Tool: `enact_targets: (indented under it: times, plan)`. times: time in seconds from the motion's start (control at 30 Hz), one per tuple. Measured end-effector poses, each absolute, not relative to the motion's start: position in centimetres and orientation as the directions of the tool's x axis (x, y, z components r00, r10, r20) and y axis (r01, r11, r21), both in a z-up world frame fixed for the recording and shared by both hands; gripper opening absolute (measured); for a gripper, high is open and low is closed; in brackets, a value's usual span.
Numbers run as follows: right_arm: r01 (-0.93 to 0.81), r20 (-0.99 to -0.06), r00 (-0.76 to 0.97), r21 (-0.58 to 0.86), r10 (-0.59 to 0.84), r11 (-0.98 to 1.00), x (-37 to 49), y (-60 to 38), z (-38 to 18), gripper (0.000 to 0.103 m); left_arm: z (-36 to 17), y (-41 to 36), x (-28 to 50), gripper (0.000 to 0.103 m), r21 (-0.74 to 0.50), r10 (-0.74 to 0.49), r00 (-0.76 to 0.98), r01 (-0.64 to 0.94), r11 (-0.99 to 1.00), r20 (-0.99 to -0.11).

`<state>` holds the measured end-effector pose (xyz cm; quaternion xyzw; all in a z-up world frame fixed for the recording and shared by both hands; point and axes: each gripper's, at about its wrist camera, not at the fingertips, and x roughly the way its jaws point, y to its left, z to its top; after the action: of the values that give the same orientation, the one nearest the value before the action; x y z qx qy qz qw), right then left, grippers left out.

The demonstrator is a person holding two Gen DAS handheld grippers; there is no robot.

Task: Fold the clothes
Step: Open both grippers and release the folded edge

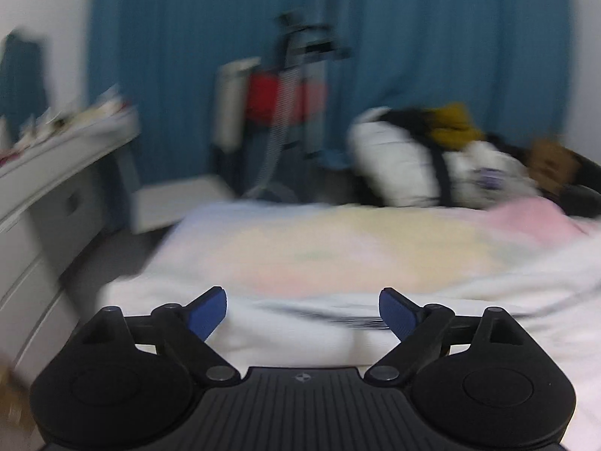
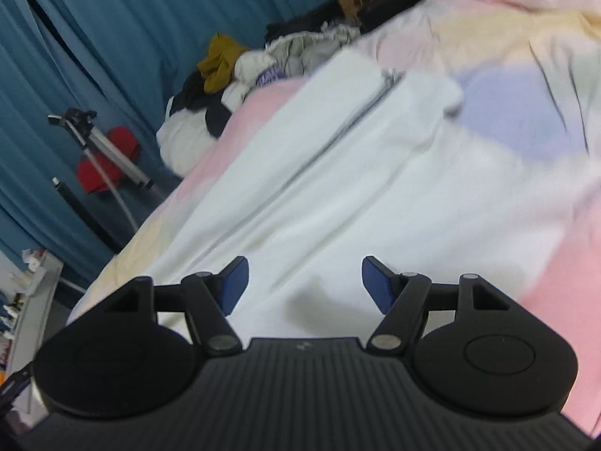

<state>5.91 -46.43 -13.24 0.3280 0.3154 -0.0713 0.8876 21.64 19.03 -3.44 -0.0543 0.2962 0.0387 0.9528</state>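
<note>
Left hand-held gripper (image 1: 302, 310): jaws spread wide, blue pads (image 1: 208, 314) apart, nothing between, angled downward. Right hand-held gripper (image 2: 304, 283): jaws likewise parted and empty, tilted downward, rolled to one side.

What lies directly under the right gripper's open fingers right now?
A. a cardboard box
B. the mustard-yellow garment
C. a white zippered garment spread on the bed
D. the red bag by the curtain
C: in the right wrist view the right gripper hangs open over the white zippered garment, with nothing between its fingers.
</note>
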Motion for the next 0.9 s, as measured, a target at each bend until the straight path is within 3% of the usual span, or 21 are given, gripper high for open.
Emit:
enact_targets:
  times: [0.17, 0.3, 0.37, 0.4, 0.43, 0.47, 0.5, 0.63, 0.77, 0.9]
  plan:
    - [0.335, -0.656, 0.748, 0.504, 0.101, 0.796, 6.4, -44.5, -15.3, 0.070, -5.5, 25.7, 23.4, 0.090, -0.475, -0.103, 0.767, -0.280, 0.834, -0.633]
    - [0.345, -0.665, 0.741, 0.495, 0.091, 0.798, 7.7, -44.0, -16.2, 0.070, -7.6, 27.5, 26.1, 0.087, -0.623, -0.179, 0.740, -0.380, 0.683, -0.648]
    - [0.345, -0.670, 0.738, 0.482, 0.085, 0.805, 7.9, -43.6, -16.6, 0.070, -8.4, 27.7, 27.5, 0.078, -0.605, -0.148, 0.714, -0.442, 0.662, -0.684]
    - [0.348, -0.676, 0.733, 0.471, 0.078, 0.810, 8.2, -43.5, -16.8, 0.070, -8.7, 27.8, 28.2, 0.060, -0.590, -0.127, 0.701, -0.472, 0.655, -0.702]
    - [0.352, -0.682, 0.728, 0.461, 0.071, 0.814, 8.4, -43.4, -17.1, 0.070, -8.7, 27.9, 28.7, 0.031, -0.571, -0.106, 0.692, -0.489, 0.659, -0.714]
    - [0.357, -0.686, 0.725, 0.454, 0.064, 0.816, 8.4, -43.3, -17.3, 0.069, -8.5, 28.1, 29.2, 0.016, -0.551, -0.085, 0.685, -0.499, 0.669, -0.724]
    - [0.363, -0.690, 0.722, 0.448, 0.059, 0.817, 8.4, -43.2, -17.6, 0.069, -8.1, 28.4, 29.5, 0.011, -0.547, -0.075, 0.686, -0.503, 0.669, -0.724]
    - [0.369, -0.680, 0.733, 0.437, 0.033, 0.820, 8.4, -43.1, -17.6, 0.069, -5.1, 29.9, 30.4, 0.008, -0.588, -0.051, 0.737, -0.493, 0.641, -0.674]
    - [0.375, -0.659, 0.752, 0.417, -0.008, 0.828, 8.8, -43.0, -17.3, 0.069, -3.0, 30.2, 33.2, 0.008, -0.537, 0.054, 0.756, -0.511, 0.671, -0.652]
    - [0.377, -0.659, 0.752, 0.415, -0.012, 0.828, 9.3, -43.2, -17.6, 0.070, -6.4, 30.8, 37.0, 0.010, -0.471, 0.082, 0.705, -0.551, 0.689, -0.705]
